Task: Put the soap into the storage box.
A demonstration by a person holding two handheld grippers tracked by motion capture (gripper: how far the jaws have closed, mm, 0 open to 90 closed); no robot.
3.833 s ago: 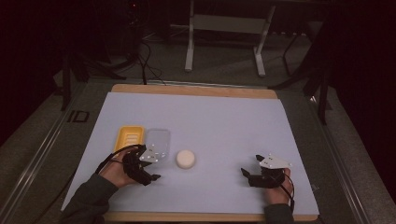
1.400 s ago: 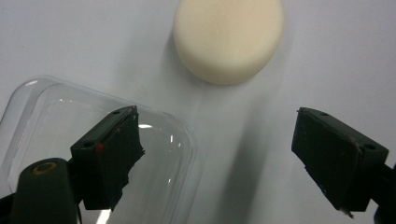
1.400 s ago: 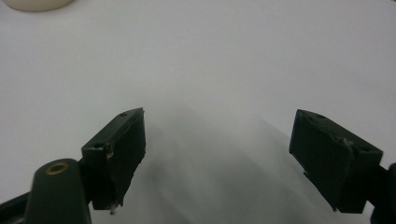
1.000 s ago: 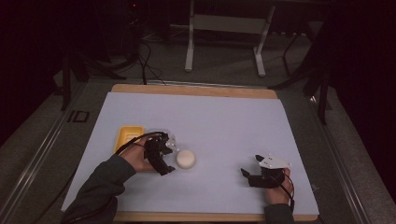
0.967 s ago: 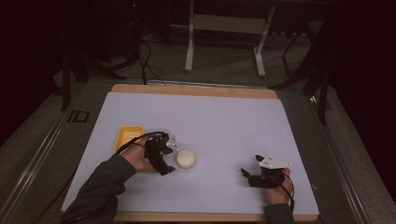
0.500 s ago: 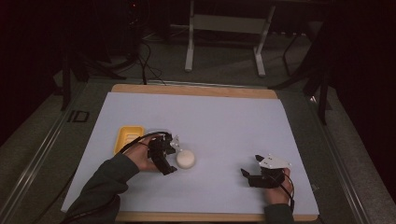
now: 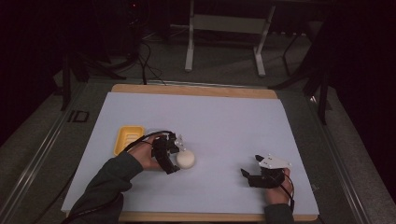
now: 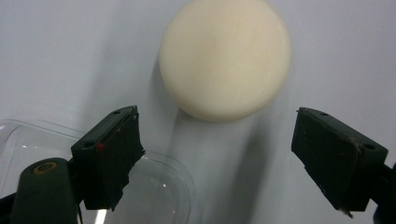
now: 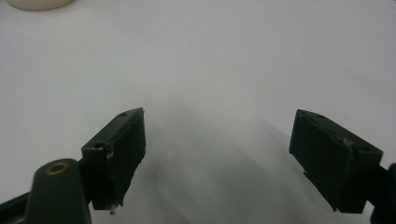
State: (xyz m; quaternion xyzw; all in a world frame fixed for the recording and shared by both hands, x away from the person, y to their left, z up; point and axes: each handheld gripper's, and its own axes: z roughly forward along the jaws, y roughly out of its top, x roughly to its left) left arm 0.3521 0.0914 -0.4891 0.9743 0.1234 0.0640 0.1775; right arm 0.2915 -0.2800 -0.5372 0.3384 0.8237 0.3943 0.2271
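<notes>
**Left gripper poised over a pale puck**

While the right gripper (image 7: pixel 246 176) rests low on the white sheet (image 7: pixel 224 121), the left gripper (image 7: pixel 173 161) sits just beside a cream puck (image 7: pixel 185 159), seen from the high view. A person's left hand (image 7: pixel 144 156) holds it, the sleeve (image 7: pixel 109 184) running back toward the near edge, and a black cable (image 7: pixel 149 136) loops over the wrist. Behind that gripper, on its far side from the puck, lies a yellow tray (image 7: pixel 127 138). A clear lid (image 7: pixel 180 141) shows as a glint just beyond the gripper's tips.

From the left gripper view, the left gripper (image 8: pixel 217 149) has its jaws spread wide with nothing between them. The puck (image 8: pixel 225 58) lies just ahead of the tips, centred on the gap, round and smooth; whether either jaw touches it cannot be told, though both appear clear of it. Under the jaw at that view's left, the clear lid (image 8: pixel 159 186) lies flat on the sheet, its rounded corner reaching toward the gap.

From the right gripper view, the right gripper (image 9: pixel 217 149) is likewise wide open and holds nothing; bare sheet lies between and ahead of its jaws. Far ahead and off to that view's left, a sliver of the puck (image 9: pixel 37 3) meets the top edge. In the high view the person's right hand (image 7: pixel 278 189) grips it, a grey plate (image 7: pixel 272 161) on top, well apart from the puck.
</notes>
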